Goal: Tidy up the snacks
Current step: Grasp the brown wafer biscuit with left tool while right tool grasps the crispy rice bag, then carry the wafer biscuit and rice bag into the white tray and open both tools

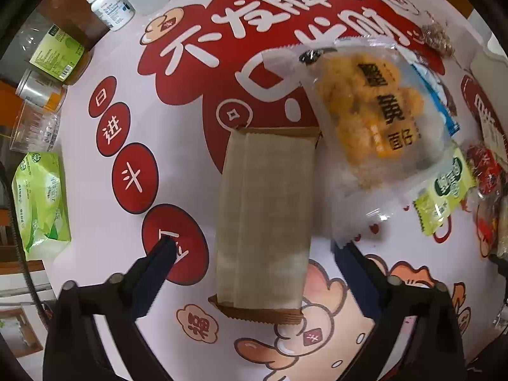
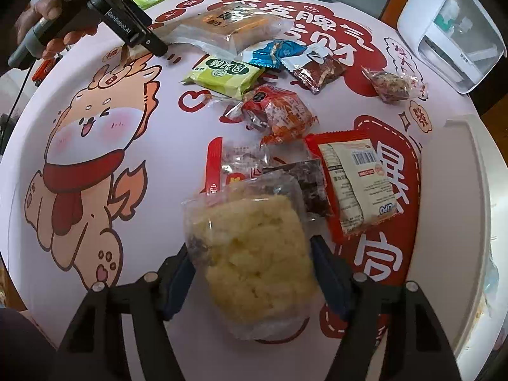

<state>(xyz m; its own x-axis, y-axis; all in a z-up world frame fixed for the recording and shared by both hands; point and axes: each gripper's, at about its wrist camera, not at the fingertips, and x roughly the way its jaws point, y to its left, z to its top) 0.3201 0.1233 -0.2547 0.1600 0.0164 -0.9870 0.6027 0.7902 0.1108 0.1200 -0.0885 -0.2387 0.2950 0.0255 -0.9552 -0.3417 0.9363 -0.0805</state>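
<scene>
In the left wrist view a beige snack pack with brown ends (image 1: 265, 222) lies on the printed table mat between the wide-open fingers of my left gripper (image 1: 254, 247). A clear pack of orange puffs (image 1: 368, 117) lies just to its right. In the right wrist view my right gripper (image 2: 250, 250) has its jaws around a clear pack of pale yellow rice cake (image 2: 254, 254), touching both sides. The left gripper (image 2: 143, 39) shows at the far left, over the beige pack.
Loose snacks lie mid-table: a green pack (image 2: 223, 74), a blue pack (image 2: 273, 52), an orange-red pack (image 2: 279, 114), a red-and-white pack (image 2: 352, 184), a dark pack (image 2: 304, 181). Bottles and cans (image 1: 54, 54) and a tissue pack (image 1: 41, 203) stand at the left. A white appliance (image 2: 451, 25) stands far right.
</scene>
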